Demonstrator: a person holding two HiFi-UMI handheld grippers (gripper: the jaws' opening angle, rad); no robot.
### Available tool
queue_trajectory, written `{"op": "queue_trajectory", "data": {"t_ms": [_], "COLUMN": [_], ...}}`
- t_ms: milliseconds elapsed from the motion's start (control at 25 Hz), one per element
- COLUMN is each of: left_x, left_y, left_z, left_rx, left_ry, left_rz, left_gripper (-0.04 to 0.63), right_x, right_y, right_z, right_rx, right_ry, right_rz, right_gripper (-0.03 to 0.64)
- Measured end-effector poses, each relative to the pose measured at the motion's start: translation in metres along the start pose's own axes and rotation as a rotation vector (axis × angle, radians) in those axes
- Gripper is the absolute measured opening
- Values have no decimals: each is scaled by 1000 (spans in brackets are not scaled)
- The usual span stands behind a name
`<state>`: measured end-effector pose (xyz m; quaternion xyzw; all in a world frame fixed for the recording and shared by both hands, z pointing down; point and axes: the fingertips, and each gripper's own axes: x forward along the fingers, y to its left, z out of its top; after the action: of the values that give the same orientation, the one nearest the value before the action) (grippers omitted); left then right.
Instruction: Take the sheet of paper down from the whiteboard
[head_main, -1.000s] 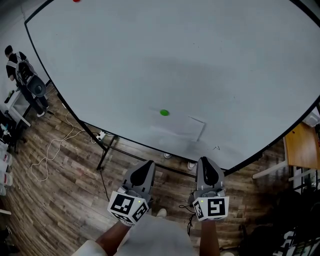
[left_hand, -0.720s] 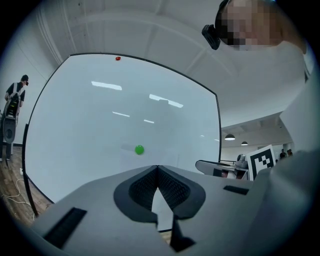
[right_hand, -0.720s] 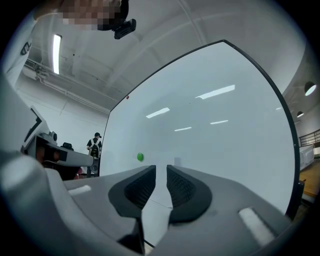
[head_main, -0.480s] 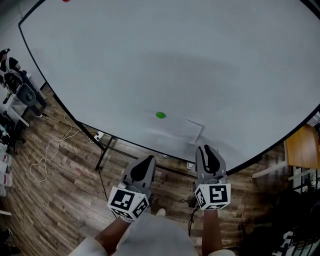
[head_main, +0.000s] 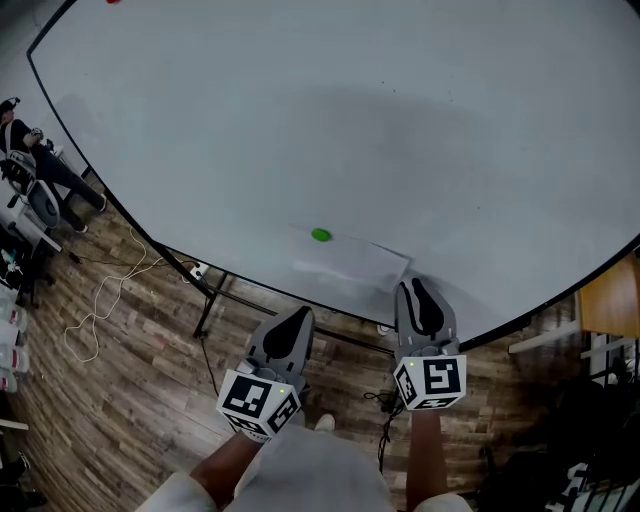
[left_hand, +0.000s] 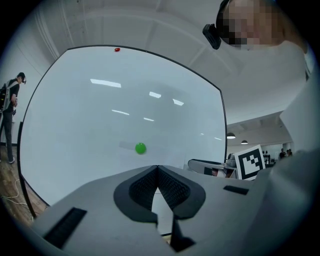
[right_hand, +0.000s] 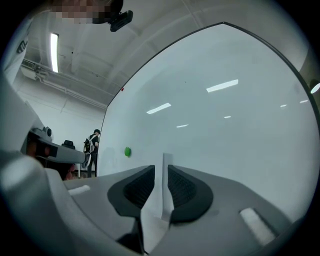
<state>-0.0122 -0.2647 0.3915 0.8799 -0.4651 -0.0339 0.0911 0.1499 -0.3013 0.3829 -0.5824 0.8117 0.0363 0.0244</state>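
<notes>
The sheet of paper (head_main: 352, 266) hangs low on the whiteboard (head_main: 350, 120), pinned by a green magnet (head_main: 320, 235). The right tongs (head_main: 418, 290) stand slightly apart astride its loose edge; the left tongs (head_main: 298, 316) are shut, empty. Risk: pulling against the magnet could tear the sheet

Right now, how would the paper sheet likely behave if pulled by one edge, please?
The sheet looks thin, so probably floppy and light. Only one green magnet visibly pins a corner, so it may swing or tear.
</notes>
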Motion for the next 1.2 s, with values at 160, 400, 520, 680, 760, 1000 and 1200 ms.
{"op": "queue_trajectory", "data": {"t_ms": [160,400,520,680,760,1000,1200], "left_x": [7,14,18,21,22,24,27], "left_y": [4,7,7,9,10,10,11], "left_z": [-2,-2,0,1,1,1,4], "left_rx": [-3,-7,-4,-5,-5,-5,2], "left_ry": [6,7,9,7,7,0,-4], "left_rz": [-1,3,2,2,1,-1,-3], "left_gripper": [6,6,6,6,6,7,7], "right_x": [8,18,23,28,30,32,34], "right_y": [-3,-1,-1,1,1,-5,-7], "right_z": [-5,-6,-5,-3,-3,-1,-1], "right_rx": [9,10,7,-3,-11,-27,-20], "right_ry": [11,14,14,16,21,21,25], "right_rz": [7,26,37,46,44,6,-7], "right_gripper": [78,78,78,78,78,23,11]}}
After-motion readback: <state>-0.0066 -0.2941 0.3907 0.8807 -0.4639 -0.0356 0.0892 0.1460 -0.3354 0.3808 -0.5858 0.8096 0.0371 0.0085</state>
